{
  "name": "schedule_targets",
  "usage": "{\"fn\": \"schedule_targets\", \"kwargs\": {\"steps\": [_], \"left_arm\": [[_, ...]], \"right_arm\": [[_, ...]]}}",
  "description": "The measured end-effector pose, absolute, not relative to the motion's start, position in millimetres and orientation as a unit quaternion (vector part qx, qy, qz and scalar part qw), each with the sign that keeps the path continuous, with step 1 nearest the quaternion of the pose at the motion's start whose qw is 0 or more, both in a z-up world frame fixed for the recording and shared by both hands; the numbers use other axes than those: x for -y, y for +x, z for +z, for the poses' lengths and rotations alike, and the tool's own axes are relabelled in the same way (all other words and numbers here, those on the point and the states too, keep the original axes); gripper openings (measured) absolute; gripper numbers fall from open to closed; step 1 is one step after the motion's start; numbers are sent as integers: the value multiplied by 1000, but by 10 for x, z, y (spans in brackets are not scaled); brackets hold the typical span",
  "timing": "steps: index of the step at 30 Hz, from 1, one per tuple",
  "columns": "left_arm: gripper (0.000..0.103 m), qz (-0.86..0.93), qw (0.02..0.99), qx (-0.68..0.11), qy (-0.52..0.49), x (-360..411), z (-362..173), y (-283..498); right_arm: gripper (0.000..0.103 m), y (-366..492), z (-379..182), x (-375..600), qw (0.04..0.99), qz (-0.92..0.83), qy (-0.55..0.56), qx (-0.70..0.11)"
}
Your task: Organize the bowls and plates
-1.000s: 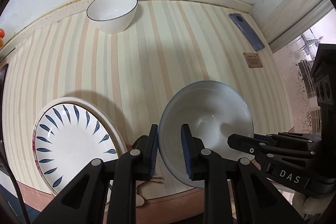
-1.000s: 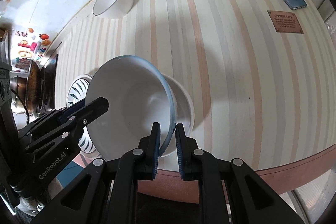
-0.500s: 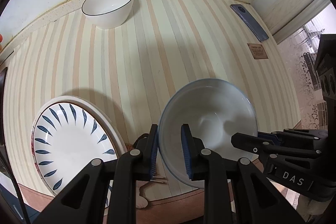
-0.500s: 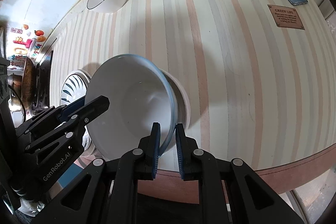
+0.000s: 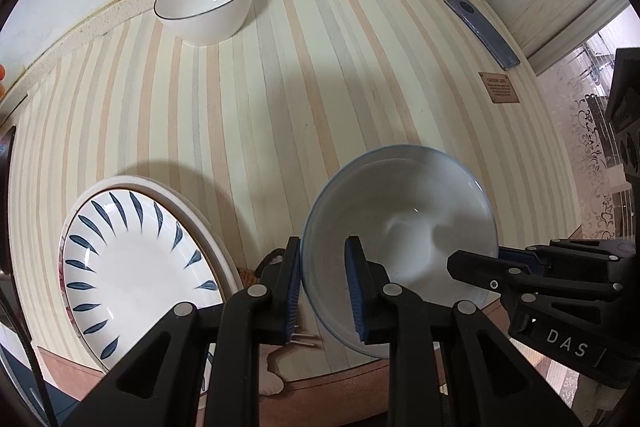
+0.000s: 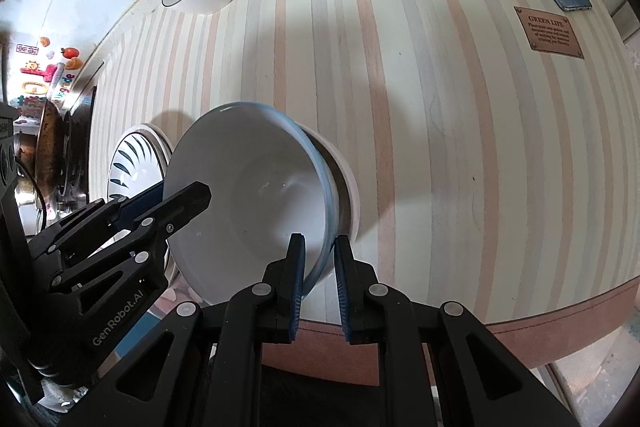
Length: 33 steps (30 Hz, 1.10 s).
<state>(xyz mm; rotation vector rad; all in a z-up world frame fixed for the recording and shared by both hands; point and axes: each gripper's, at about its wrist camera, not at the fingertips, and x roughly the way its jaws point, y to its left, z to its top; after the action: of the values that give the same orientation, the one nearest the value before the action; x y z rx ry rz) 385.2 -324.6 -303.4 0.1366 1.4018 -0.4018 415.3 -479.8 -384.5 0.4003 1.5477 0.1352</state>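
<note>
A white bowl with a pale blue rim (image 5: 404, 235) is held just above the striped table near its front edge. My left gripper (image 5: 323, 283) is shut on its left rim, and my right gripper (image 5: 500, 273) clamps the opposite rim. From the right wrist view the blue-rimmed bowl (image 6: 256, 203) tilts toward the camera, with my right gripper (image 6: 320, 279) shut on its near rim and my left gripper (image 6: 160, 203) on the far side. A leaf-patterned plate (image 5: 132, 267) lies on a larger cream plate at the left. A dark-rimmed white bowl (image 5: 208, 3) stands by the back wall.
A blue phone (image 5: 480, 31) and a brown label (image 5: 499, 87) lie at the table's (image 5: 280, 107) back right. The brown front edge (image 6: 560, 311) runs just below the grippers. A stove with pans (image 6: 48, 147) sits beyond the table's left end.
Both grippers keep their hold on the blue-rimmed bowl. The cameras have risen slightly, so more of the table and its front edge shows. The bowl tilts a little more.
</note>
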Motion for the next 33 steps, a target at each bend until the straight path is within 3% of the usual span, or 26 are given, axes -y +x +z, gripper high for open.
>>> {"fn": "schedule_targets", "kwargs": {"steps": [12, 18, 24, 33], "left_arm": [[19, -187, 734, -651, 54, 3240, -3081, 3822], [20, -186, 760, -623, 14, 3021, -2665, 3931], [20, -139, 791, -594, -44, 2653, -2324, 4547], [20, -50, 796, -596, -96, 2216, -2632, 5761]], "right_arm": [[18, 4158, -3867, 4852, 672, 75, 179, -714], [18, 4360, -3481, 5072, 688, 89, 213, -688], [40, 4995, -3132, 5082, 720, 113, 228, -646], [42, 6241, -3263, 4673, 756, 120, 198, -613]]}}
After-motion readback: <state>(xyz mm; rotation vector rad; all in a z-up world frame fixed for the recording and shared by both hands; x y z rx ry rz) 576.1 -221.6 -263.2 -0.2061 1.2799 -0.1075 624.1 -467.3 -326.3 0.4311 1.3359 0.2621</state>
